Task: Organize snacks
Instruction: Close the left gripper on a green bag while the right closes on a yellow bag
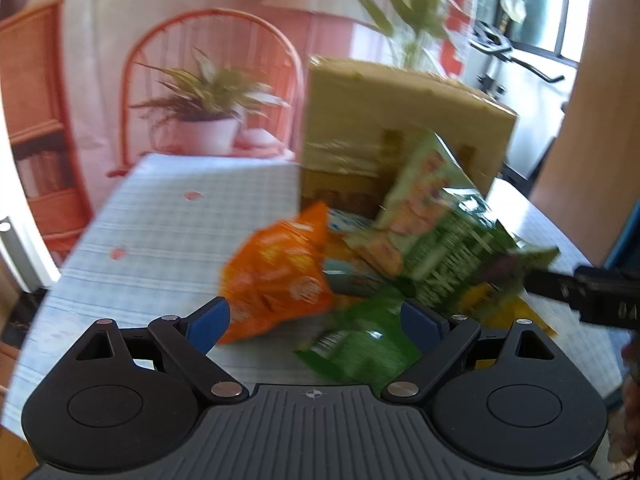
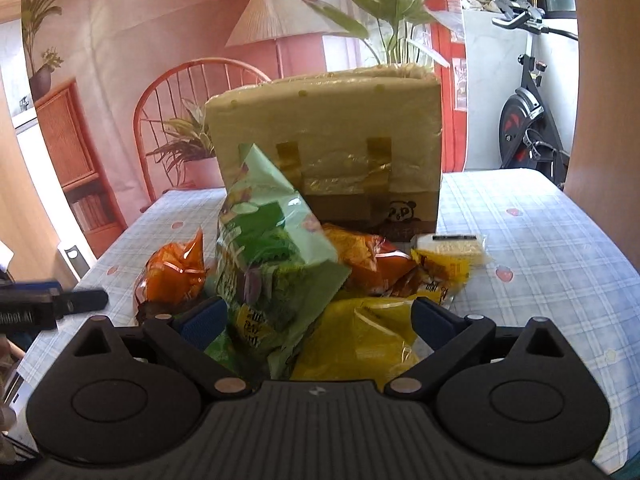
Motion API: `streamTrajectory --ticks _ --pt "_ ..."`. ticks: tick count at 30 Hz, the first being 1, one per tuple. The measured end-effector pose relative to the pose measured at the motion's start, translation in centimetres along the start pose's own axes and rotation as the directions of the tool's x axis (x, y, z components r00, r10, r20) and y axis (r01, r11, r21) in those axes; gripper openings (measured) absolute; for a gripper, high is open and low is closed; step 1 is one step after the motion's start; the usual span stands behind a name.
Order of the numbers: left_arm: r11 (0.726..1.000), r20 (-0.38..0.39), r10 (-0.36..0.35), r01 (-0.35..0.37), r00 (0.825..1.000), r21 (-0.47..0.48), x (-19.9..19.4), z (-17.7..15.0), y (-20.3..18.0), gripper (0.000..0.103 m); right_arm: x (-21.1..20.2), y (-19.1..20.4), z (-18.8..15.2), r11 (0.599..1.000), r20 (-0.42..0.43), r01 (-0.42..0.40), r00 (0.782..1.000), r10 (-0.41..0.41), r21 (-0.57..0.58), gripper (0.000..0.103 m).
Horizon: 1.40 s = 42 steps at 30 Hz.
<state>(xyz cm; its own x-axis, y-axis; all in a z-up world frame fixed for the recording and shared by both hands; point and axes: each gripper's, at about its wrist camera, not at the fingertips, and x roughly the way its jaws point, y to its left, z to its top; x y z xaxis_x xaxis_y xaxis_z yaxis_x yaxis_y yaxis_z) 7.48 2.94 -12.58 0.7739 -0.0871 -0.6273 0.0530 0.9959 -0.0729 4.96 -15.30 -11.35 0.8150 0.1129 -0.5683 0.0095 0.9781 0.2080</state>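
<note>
A pile of snack bags lies on the checked tablecloth (image 1: 160, 220) in front of a tall yellow box (image 1: 400, 120). My left gripper (image 1: 316, 318) is open, with an orange bag (image 1: 276, 272) and a small green packet (image 1: 360, 344) between its fingers. The view is blurred. My right gripper (image 2: 316, 320) is open over the pile, with a large green bag (image 2: 272, 256) and a yellow bag (image 2: 360, 340) between its fingers. An orange bag (image 2: 172, 272), a second orange bag (image 2: 368, 256) and a pale packet (image 2: 452, 244) lie around them. The box (image 2: 328, 136) stands behind.
A red chair (image 2: 180, 92) and a potted plant (image 1: 204, 120) stand behind the table's far edge. An exercise bike (image 2: 528, 120) is at the right. The right gripper's arm (image 1: 592, 292) enters the left wrist view from the right; the left gripper (image 2: 48, 304) shows at the right wrist view's left edge.
</note>
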Motion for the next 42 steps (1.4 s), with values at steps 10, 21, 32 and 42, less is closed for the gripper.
streamTrajectory --ticks 10,21,32,42 --pt "0.996 -0.153 -0.084 0.082 0.985 -0.018 4.7 -1.9 -1.0 0.093 0.8 -0.8 -0.9 1.000 -0.052 -0.001 0.999 0.002 0.029 0.100" --pt "0.988 -0.226 -0.148 0.134 0.963 -0.079 8.2 -2.9 -1.1 0.095 1.9 -2.2 -1.7 0.997 -0.078 -0.010 0.997 0.016 0.076 0.100" --pt "0.953 -0.258 -0.262 0.206 0.930 -0.223 10.6 -3.7 0.1 0.096 3.2 -3.2 -2.6 0.996 -0.120 -0.011 0.993 0.021 0.085 0.098" --pt "0.947 -0.230 -0.285 0.237 0.931 -0.216 9.9 -4.2 0.7 0.084 4.6 -3.8 -3.2 0.998 -0.143 0.007 0.990 0.001 0.057 0.095"
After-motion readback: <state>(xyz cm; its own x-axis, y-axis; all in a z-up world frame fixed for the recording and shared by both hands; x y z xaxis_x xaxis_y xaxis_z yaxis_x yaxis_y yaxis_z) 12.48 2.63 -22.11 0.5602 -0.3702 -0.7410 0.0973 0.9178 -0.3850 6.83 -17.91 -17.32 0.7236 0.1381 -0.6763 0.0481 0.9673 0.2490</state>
